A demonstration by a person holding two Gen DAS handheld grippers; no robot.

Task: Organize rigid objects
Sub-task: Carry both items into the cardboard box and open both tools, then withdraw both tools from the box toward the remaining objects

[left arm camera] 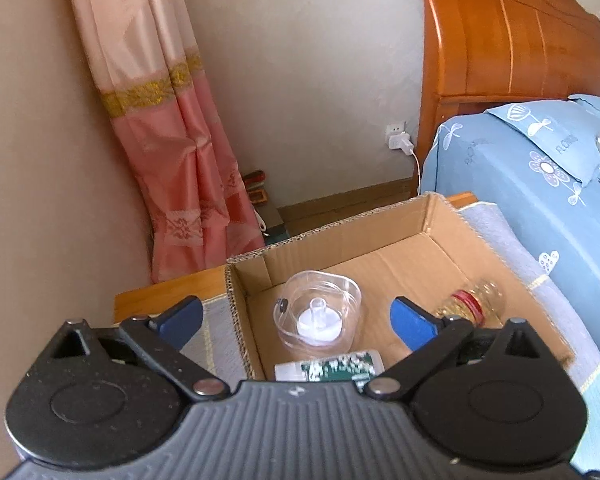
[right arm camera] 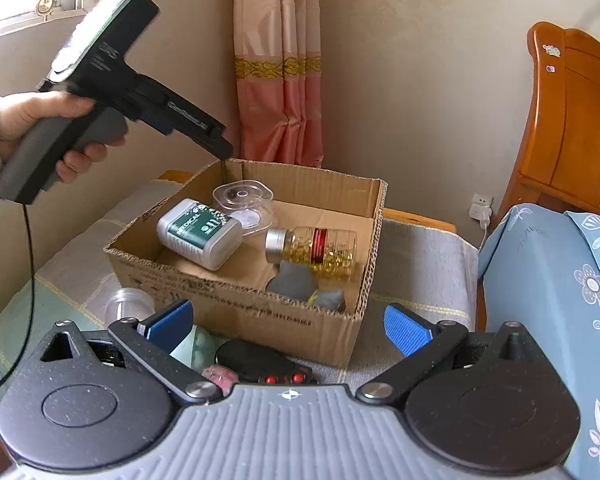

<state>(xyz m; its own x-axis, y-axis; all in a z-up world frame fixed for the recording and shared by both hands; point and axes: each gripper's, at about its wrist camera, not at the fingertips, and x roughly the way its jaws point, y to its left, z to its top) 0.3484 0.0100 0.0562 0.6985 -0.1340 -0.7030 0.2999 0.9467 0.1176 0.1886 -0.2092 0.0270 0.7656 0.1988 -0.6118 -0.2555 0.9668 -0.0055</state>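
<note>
1. Left tongs (left arm camera: 296, 316) released, blue pads spread wide, nothing between them; hovering over the near-left part of the box (left arm camera: 432, 220), pointing down into it.
2. Straight ahead of the left tongs, between the pads in that view: clear case (left arm camera: 320, 312) lying on the box floor.
3. Just below the clear case, at the near edge of the left tongs' body: white bottle (left arm camera: 332, 366) with a green label, lying on its side in the box.
4. Beside the right pad of the left tongs: jar (left arm camera: 472, 300) of yellow capsules with a red band, on its side in the box.
5. Right tongs (right arm camera: 288, 330) released too, pads wide apart, empty; held outside the box, before its near wall.
6. Beyond the right tongs, inside the box: white bottle, jar with silver cap, clear case at the back, and a grey piece (right arm camera: 292, 284) at the near wall.
7. Close under the right tongs, on the cloth-covered bench (right arm camera: 420, 264): dark object with red dots (right arm camera: 268, 362), partly hidden.
8. Left of the right tongs' left pad: clear round lid (right arm camera: 130, 302) on the bench.
9. Up and left of the right tongs: hand (right arm camera: 40, 128) gripping the left tongs' handle above the box's far-left corner.
</note>
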